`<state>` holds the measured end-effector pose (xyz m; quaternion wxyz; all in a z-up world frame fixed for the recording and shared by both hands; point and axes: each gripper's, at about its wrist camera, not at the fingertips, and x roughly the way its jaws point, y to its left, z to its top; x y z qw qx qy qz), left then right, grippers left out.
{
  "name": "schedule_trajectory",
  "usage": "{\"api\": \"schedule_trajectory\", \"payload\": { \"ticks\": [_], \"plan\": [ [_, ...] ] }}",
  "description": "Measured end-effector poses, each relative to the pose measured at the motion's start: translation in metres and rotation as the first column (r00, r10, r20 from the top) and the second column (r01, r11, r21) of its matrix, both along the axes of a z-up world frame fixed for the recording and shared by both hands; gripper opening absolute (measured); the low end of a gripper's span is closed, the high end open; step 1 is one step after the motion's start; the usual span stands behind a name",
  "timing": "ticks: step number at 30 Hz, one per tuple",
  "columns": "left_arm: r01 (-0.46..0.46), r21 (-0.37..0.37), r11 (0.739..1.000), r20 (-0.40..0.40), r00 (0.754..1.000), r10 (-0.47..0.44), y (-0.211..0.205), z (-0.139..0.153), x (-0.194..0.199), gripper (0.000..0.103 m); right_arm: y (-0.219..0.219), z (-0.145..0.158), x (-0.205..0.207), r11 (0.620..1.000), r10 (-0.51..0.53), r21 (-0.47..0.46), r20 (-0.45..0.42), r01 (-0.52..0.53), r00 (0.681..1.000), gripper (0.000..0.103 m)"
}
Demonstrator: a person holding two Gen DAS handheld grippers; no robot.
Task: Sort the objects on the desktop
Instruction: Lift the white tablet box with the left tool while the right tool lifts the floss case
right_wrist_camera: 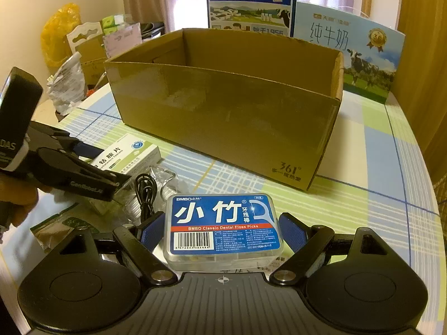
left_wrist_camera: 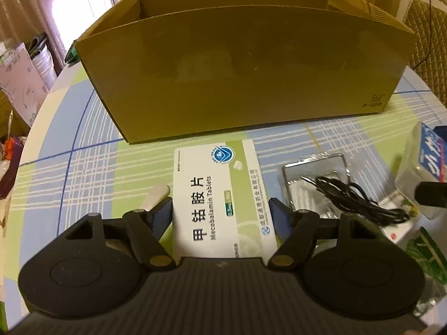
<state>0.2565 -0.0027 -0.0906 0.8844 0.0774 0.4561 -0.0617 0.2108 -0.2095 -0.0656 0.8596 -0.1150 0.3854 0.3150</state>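
Sorting looks barely begun. Table [right_wrist_camera: 377, 150], round with a plaid cloth, carries everything; the box [right_wrist_camera: 223, 111], open-topped cardboard, sits across its far middle. What shows of the box's inside from the right wrist view is bare wall, though its floor is hidden, so I cannot say whether anything is in it yet.

Tablets [left_wrist_camera: 220, 195], a flat white and green carton, lie on the cloth just in front of the box's near wall. The left gripper [left_wrist_camera: 220, 212] is wide open with a blue pad at each long side of the carton; the pads look to be beside it rather than pressing, and the carton appears to rest on the table.

Floss [right_wrist_camera: 223, 229], a clear case with a blue label, sits nearer the table's front edge. The right gripper [right_wrist_camera: 223, 229] straddles it, jaws spread, a gap on both sides, so nothing is held.

Between the two lie a clear packet [left_wrist_camera: 315, 178] and a black cable [left_wrist_camera: 360, 198] coiled over it. A green pouch [right_wrist_camera: 64, 223] lies by the front left edge.

Judging by this, both grasps are pending, and every visible item is yet to go into the box.
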Motion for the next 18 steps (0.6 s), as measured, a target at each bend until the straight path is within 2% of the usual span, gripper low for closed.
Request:
{"api": "schedule_trajectory", "payload": {
  "ticks": [9, 18],
  "plan": [
    [-0.001, 0.012, 1.000, 0.009, 1.000, 0.001, -0.001, 0.001, 0.001, 0.067, 0.006, -0.001, 0.004, 1.000, -0.002, 0.006, -0.006, 0.002, 1.000, 0.084],
    [0.029, -0.007, 1.000, 0.086, 0.996, -0.028, -0.005, 0.037, -0.020, 0.067, 0.002, 0.005, 0.006, 0.998, -0.047, 0.034, 0.002, 0.047, 0.999, 0.084]
  ]
}}
